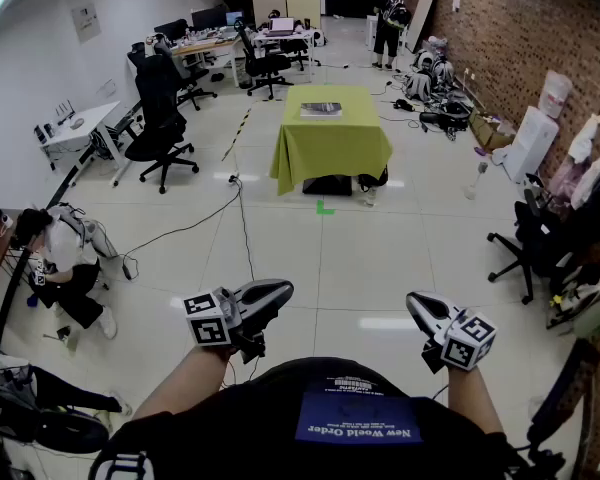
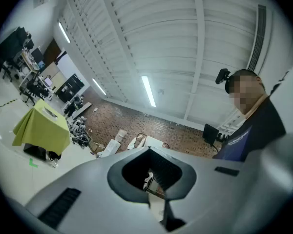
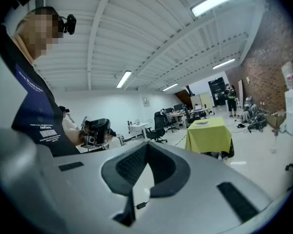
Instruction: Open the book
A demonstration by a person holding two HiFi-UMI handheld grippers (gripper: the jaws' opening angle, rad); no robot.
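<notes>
The book (image 1: 321,109) lies closed on a table under a green cloth (image 1: 332,146), far across the room from me. My left gripper (image 1: 274,291) and right gripper (image 1: 416,306) are held close to my body, well short of the table, both shut and holding nothing. In the left gripper view the shut jaws (image 2: 150,151) point up toward the ceiling, and the green table (image 2: 41,126) is small at the left. The right gripper view has its shut jaws (image 3: 147,146) aimed across the room, with the table (image 3: 209,136) and the book (image 3: 201,123) to the right.
Office chairs (image 1: 162,128) and desks (image 1: 80,123) line the left side. A cable (image 1: 242,218) runs over the tiled floor toward the table. Bags and gear (image 1: 435,88) sit along the brick wall on the right. A person (image 1: 65,258) crouches at the left; another (image 1: 388,23) stands at the back.
</notes>
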